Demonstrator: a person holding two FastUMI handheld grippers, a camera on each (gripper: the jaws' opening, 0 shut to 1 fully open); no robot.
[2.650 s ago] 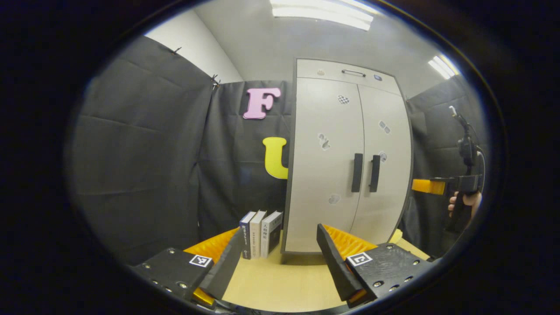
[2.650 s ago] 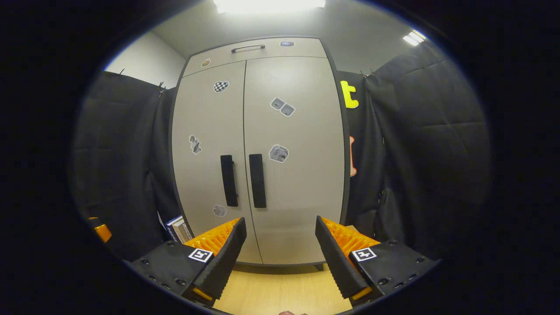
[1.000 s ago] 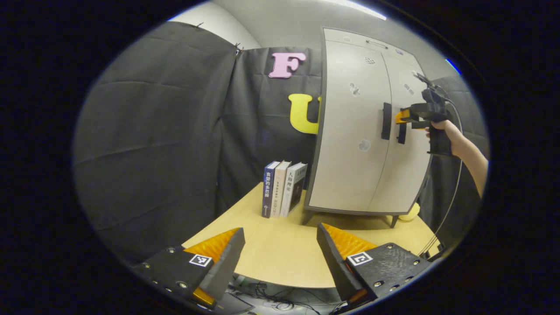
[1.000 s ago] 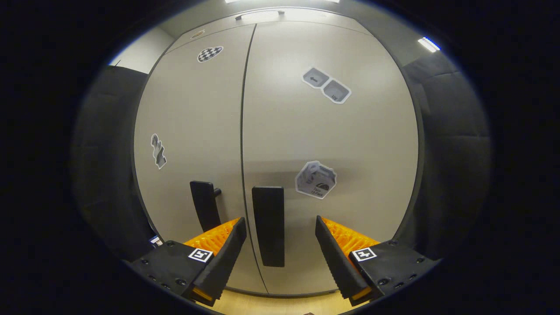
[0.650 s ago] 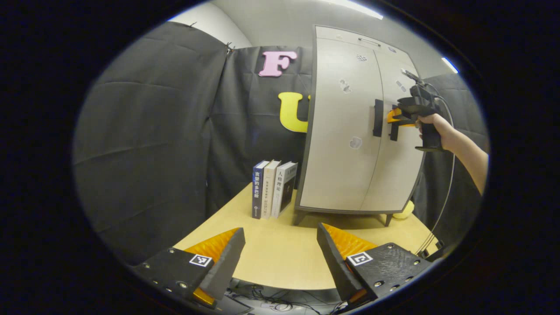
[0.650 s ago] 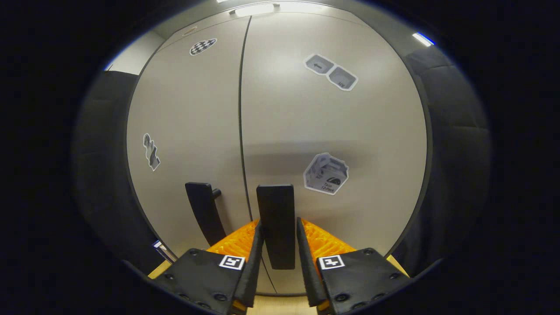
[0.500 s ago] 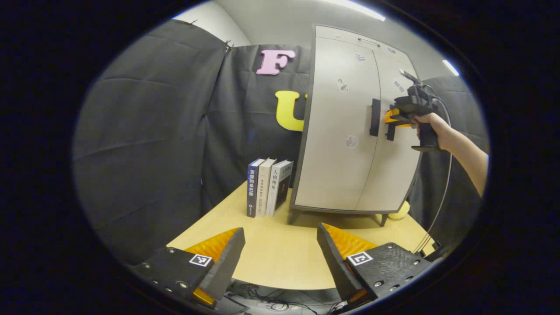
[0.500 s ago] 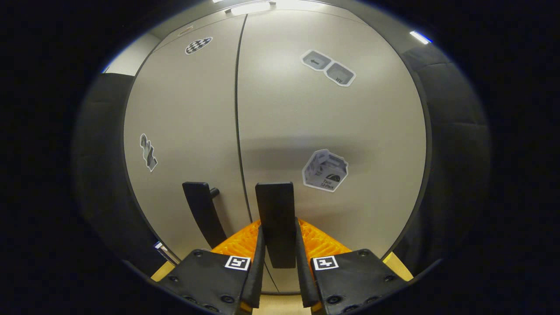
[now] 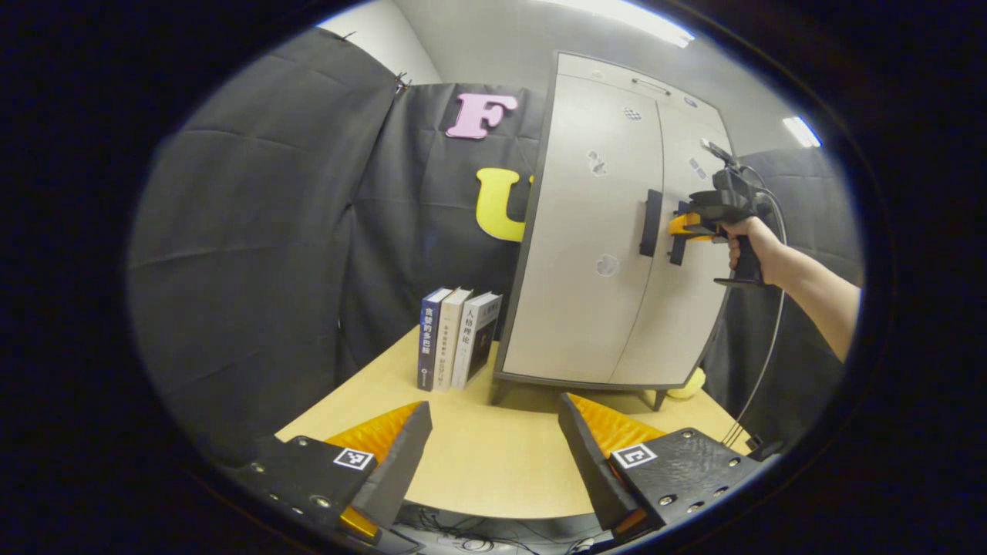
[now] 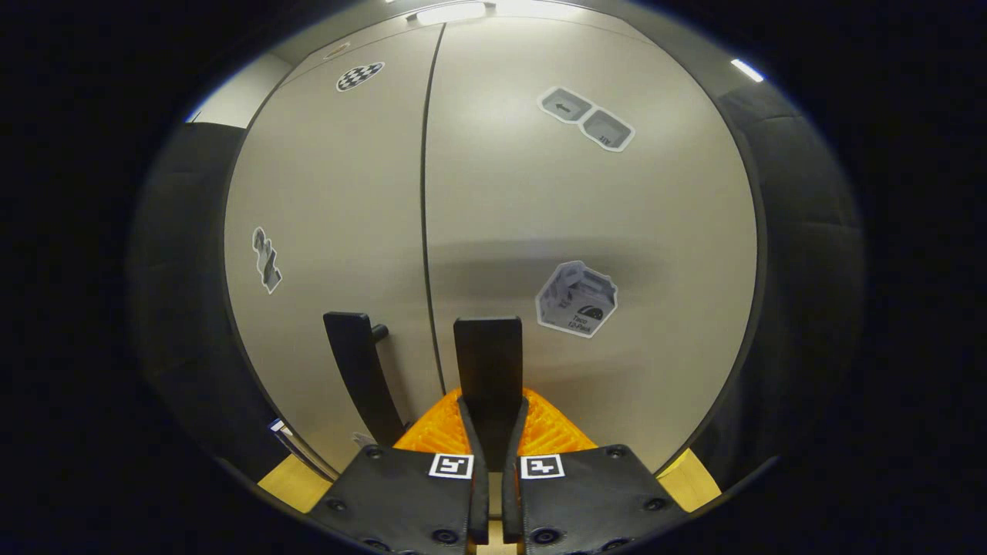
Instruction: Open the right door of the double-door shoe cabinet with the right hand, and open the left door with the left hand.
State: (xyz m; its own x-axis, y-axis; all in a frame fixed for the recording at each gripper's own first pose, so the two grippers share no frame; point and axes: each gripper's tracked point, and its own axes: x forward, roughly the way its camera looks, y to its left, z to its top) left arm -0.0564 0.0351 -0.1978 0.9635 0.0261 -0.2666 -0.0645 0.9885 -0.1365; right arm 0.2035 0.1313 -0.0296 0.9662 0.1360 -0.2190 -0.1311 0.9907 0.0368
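Cabinet stands on the table, doors shut. Right gripper clamps the right handle, upright along the door seam, ready to pull. Left gripper gapes, empty, well back from the left handle.

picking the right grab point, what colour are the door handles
Black, on pale grey doors. The right handle and left handle show best in the right gripper view.
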